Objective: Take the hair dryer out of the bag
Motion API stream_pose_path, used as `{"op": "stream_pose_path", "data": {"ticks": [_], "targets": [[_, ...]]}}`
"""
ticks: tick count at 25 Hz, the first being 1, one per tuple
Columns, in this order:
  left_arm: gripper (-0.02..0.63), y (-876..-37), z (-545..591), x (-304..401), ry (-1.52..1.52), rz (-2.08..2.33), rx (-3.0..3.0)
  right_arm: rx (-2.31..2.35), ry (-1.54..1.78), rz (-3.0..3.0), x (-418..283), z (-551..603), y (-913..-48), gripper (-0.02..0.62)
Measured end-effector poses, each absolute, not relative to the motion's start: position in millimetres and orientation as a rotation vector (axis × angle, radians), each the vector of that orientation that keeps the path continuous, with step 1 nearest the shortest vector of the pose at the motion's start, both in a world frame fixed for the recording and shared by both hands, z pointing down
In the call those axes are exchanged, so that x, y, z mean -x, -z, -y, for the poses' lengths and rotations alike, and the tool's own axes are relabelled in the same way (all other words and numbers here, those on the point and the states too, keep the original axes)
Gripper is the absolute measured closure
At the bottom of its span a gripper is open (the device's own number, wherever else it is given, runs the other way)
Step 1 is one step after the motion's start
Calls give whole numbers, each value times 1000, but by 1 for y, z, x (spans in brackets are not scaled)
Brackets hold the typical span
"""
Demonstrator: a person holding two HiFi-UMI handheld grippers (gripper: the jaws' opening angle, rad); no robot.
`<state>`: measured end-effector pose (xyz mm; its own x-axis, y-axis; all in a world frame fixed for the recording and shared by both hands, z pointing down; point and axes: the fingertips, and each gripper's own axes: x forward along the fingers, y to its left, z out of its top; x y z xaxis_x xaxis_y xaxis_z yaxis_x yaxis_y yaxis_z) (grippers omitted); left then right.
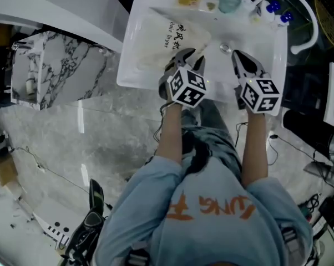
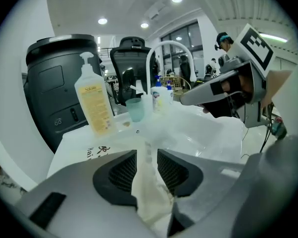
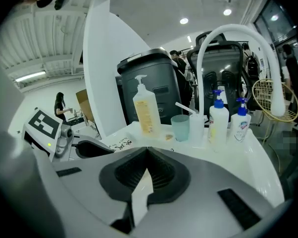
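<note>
**Left fingers loose around the bag cloth, right fingers clenched, dryer not out yet**

The cream drawstring bag printed "hair dryer" lies in the white sink, upper middle of the head view, slanting down toward the grippers. No hair dryer shows in any view, so it is presumably inside.

The left gripper is at the bag's near end. In the left gripper view its fingers are released and stand apart, with a bunched fold of bag cloth lying between them and not clamped.

The right gripper is over the bare basin, right of the bag and not touching it. In the right gripper view its fingers are clenched tip to tip with nothing gripped. There is a pale sliver behind the tips and I can't tell what it is.

A pump soap bottle, a teal cup and a white faucet sit along the far rim, clear of the work.

Doing this step well:
- Close the left fingers on one layer of hem only, not on the whole bunch, or the mouth is held shut.
- Open the right fingers before reaching in.
- Grip a hard part of the dryer, then pull along the bag's length while the left pins the cloth.
- The mouth isn't clearly visible, so check which end it is first.
- Thin cloth will likely slip or drag along with the dryer.
</note>
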<state>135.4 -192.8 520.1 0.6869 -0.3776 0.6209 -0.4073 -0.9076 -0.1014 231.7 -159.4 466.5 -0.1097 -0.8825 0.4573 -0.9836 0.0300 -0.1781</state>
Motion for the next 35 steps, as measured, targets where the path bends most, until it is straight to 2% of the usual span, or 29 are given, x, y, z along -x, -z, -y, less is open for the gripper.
{"op": "stream_pose_path", "data": {"ticks": [8, 10, 11, 14, 21, 29, 35], "targets": [[498, -544, 199, -133, -1217, 611, -2790, -1887, -706, 2152, -220, 196, -471, 595], [594, -545, 204, -131, -1232, 649, -2789, -1880, -716, 2153, -220, 195, -473, 595], [595, -546, 206, -130, -1227, 671, -2789, -1881, -733, 2145, -221, 193, -478, 595], [595, -539, 215, -126, -1058, 737, -2753, -1868, -776, 2102, -224, 183, -498, 595], [595, -509, 242, -97, -534, 782, -2557, -1704, -609, 2054, -208, 191, -511, 595], [595, -494, 256, -90, -345, 817, -2509, -1351, -414, 2097, -143, 206, -532, 594], [595, -483, 263, -93, -321, 824, -2541, -1299, -349, 2099, -129, 226, -542, 543]]}}
